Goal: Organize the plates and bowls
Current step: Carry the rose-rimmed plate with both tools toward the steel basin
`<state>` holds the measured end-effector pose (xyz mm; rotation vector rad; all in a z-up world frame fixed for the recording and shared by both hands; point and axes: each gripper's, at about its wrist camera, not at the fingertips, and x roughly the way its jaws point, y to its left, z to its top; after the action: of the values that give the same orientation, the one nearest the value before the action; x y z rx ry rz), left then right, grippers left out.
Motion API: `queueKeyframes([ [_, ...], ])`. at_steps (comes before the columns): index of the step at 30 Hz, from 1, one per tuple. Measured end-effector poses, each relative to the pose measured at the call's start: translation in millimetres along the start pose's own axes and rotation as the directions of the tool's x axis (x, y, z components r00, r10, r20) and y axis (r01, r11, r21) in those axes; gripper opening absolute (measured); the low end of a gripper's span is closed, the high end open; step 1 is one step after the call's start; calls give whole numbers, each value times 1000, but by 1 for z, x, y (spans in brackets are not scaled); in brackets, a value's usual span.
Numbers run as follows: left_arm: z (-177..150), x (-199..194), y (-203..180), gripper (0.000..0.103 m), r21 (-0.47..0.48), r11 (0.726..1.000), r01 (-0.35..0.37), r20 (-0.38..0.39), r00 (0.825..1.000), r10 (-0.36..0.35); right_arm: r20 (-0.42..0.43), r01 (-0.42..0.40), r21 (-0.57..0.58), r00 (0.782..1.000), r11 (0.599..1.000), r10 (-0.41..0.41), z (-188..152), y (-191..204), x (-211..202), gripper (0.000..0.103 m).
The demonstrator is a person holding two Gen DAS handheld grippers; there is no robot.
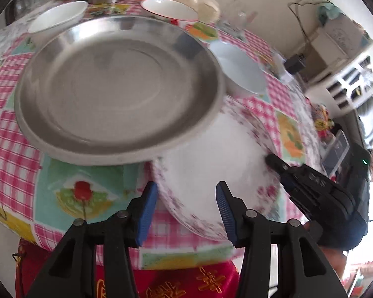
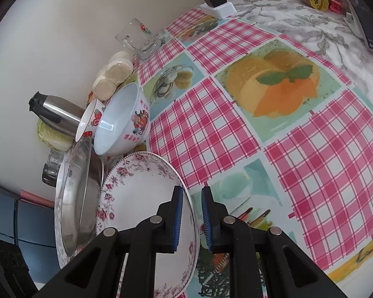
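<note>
A white plate with a pink floral rim lies at the near edge of the table. My right gripper straddles its rim with the jaws closed to a narrow gap; it shows in the left wrist view at the plate's right edge. A large steel plate overlaps the floral plate's far left side. My left gripper is open, its fingers on either side of the floral plate's near rim. White bowls stand behind.
The table has a pink checked cloth. More bowls, a steel flask, a glass mug, round cakes and a cabbage stand along the far wall. A charger sits far right.
</note>
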<state>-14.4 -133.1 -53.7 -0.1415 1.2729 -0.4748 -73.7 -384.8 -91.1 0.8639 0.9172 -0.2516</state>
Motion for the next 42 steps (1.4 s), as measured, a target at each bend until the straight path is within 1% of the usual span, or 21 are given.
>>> queueKeyframes([
  [2,3,6,7,49,-37,999,9,0,1000,-9,-3,15,-7,1000,1000,-15,-1,1,3,18],
  [4,1,14,12,49,-64,998,-8,-24,1000,7,-9,16,-13,1000,1000,-16,-2,2,5,18],
  [6,1,22,17,42,-97,995,3,-37,999,-7,-11,12,-18,1000,1000,-12,-2,2,8,18],
  [7,2,25,19,40,-113,994,5,-37,999,-9,-8,13,-25,1000,1000,-13,-2,3,9,18],
  [8,4,26,20,38,-117,993,5,-14,1000,-6,-5,13,-32,1000,999,-13,-3,4,10,18],
  [13,6,31,10,37,-68,995,-67,70,995,71,10,14,-57,1000,998,-14,-3,7,12,17],
  [14,6,32,7,33,-52,995,-87,78,993,90,14,10,-57,1000,998,-10,-4,6,12,17],
  [15,6,32,3,26,-35,994,-106,83,991,109,17,9,-59,1000,998,-8,-4,6,12,17],
  [17,5,33,0,27,-16,992,-129,95,987,130,18,8,-62,1000,998,-7,-3,6,12,16],
  [21,4,37,-5,22,-7,997,-83,85,993,83,20,1,-32,1000,999,-1,0,-5,8,16],
  [25,-1,44,-22,22,48,998,-37,60,998,34,48,27,-3,998,1000,-27,4,-23,-6,15],
  [28,-2,50,-33,22,90,996,-19,55,998,14,70,37,22,997,999,-39,8,-38,-15,16],
  [32,-3,54,-41,22,116,993,-26,75,997,17,83,6,67,997,998,-12,9,-52,-20,16],
  [34,-1,55,-39,22,124,992,-13,82,997,3,90,17,58,996,998,-22,9,-49,-21,16],
  [37,2,58,-39,22,126,992,-6,85,996,-5,110,50,13,993,999,-51,8,-43,-20,16],
  [40,1,57,-42,23,155,987,-31,94,995,16,117,62,1,991,998,-62,8,-40,-19,15],
  [42,1,56,-44,22,163,986,-35,96,995,19,122,63,4,991,998,-63,8,-39,-20,14],
])
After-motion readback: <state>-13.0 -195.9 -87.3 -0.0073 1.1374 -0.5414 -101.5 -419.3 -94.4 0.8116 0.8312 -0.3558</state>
